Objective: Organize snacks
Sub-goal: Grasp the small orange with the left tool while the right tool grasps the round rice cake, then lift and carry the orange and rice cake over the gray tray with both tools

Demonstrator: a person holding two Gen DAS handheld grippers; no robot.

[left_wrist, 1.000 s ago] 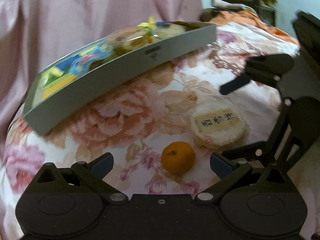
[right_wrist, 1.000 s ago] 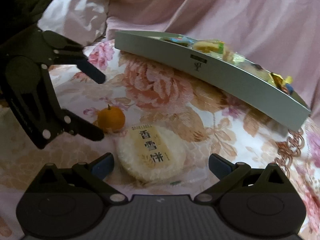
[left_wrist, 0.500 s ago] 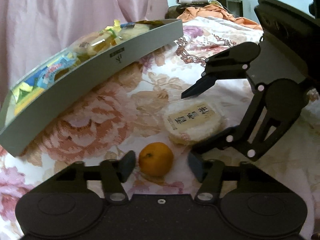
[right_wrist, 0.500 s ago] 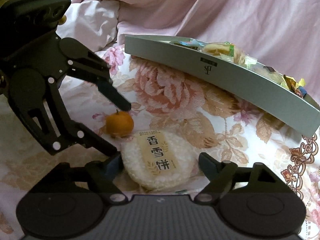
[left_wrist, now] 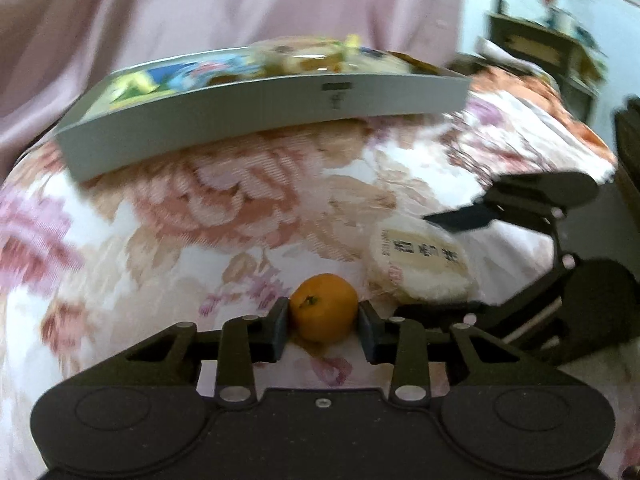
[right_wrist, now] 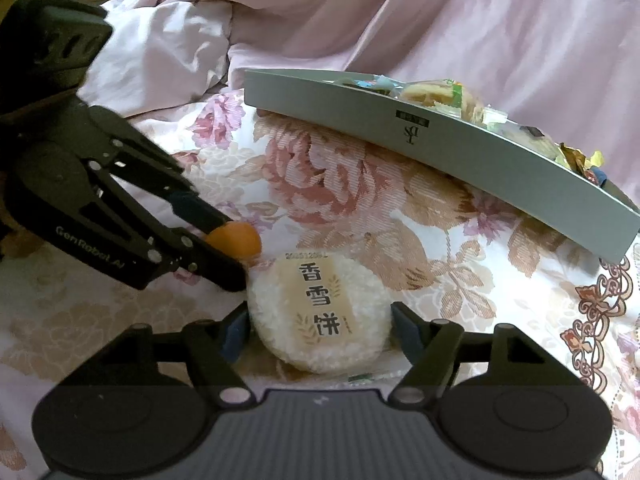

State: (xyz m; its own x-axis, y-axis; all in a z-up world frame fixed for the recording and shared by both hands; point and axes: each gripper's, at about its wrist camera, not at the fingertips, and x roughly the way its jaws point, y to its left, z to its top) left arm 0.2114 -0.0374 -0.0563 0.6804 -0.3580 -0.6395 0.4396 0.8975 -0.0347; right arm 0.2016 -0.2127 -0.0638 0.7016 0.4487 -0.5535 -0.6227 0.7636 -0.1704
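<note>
Both grippers have closed in since the earlier frame, each onto its own snack.
Left gripper (left_wrist: 323, 316) fingers clamp the orange (left_wrist: 323, 307) at lower centre; right gripper (right_wrist: 318, 328) fingers touch the rice cracker (right_wrist: 320, 314) either side. Next, I judge: lift both to the grey tray (right_wrist: 440, 148), upper right.

orange mandarin (left_wrist: 323, 307) | white rice cracker (right_wrist: 320, 312) | grey tray (right_wrist: 440, 148) | floral pink-white cloth (right_wrist: 340, 184)

A home bedroom: floral bedspread (right_wrist: 340, 184), pink quilt (right_wrist: 460, 20), wooden shelf (left_wrist: 548, 46) behind.
</note>
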